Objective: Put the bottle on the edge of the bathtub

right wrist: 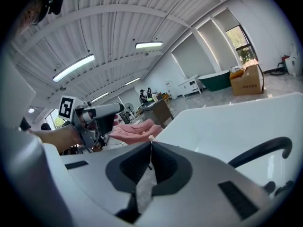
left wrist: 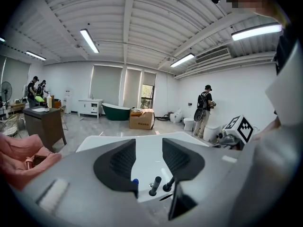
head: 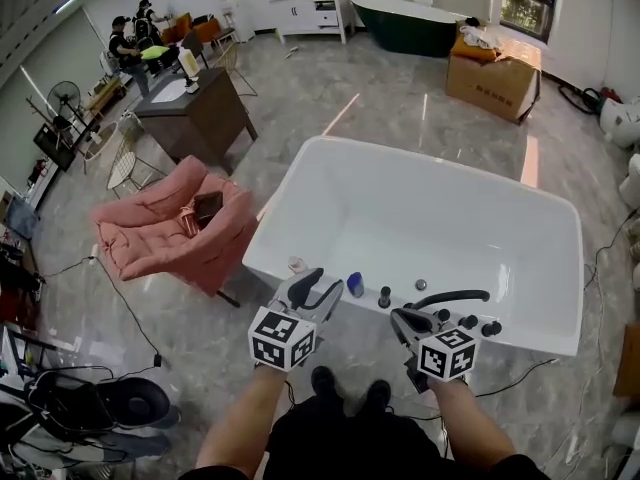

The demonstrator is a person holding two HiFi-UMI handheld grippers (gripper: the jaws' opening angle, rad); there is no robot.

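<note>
As the small blue bottle is already standing on the near edge of the glossy white bathtub, the task is looking done; the left gripper, just beside it, is holding its jaws apart and empty, and the right gripper is pressing its jaws together on nothing, which only the gripper views are showing

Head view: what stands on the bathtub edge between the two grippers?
A small blue bottle and a black knob stand there, as the head view shows.
</note>
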